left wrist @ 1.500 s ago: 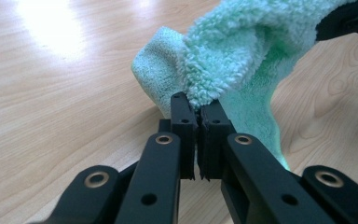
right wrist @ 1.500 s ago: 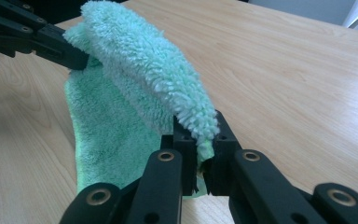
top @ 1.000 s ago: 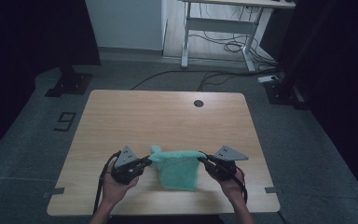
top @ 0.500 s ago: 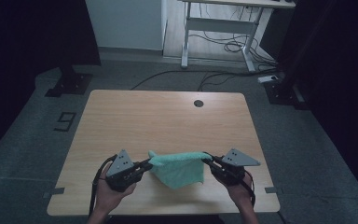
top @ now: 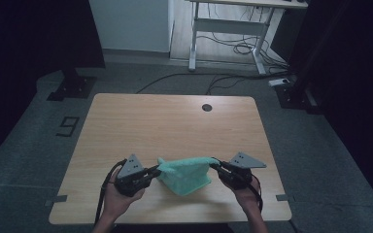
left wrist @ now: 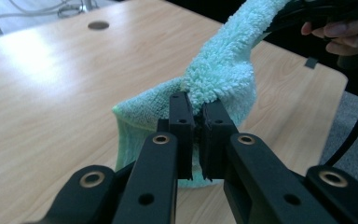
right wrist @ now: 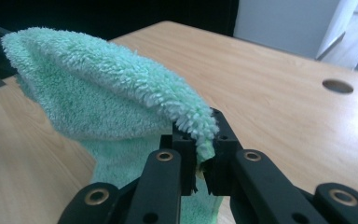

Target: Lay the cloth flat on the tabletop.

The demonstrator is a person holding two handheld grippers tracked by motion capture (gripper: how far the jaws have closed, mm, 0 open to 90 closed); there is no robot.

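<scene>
A mint-green terry towel (top: 184,172) hangs between both grippers over the near edge of the wooden table (top: 175,121), its lower part resting on the tabletop. My left gripper (top: 156,171) is shut on the towel's left corner (left wrist: 214,79), the jaws pinching the fluffy edge. My right gripper (top: 213,163) is shut on the opposite corner (right wrist: 121,84), with the folded cloth draping away toward the left gripper. In the left gripper view the person's other hand (left wrist: 345,32) holds the far end of the towel.
A round cable hole (top: 206,107) sits near the table's far edge. Grey floor surrounds the table, with a desk frame and cables (top: 228,43) beyond and a "9" marked on the floor (top: 68,126) at the left.
Both grippers have drawn back toward the near edge with the towel held between them, and the towel's top edge is stretched a little tauter.
</scene>
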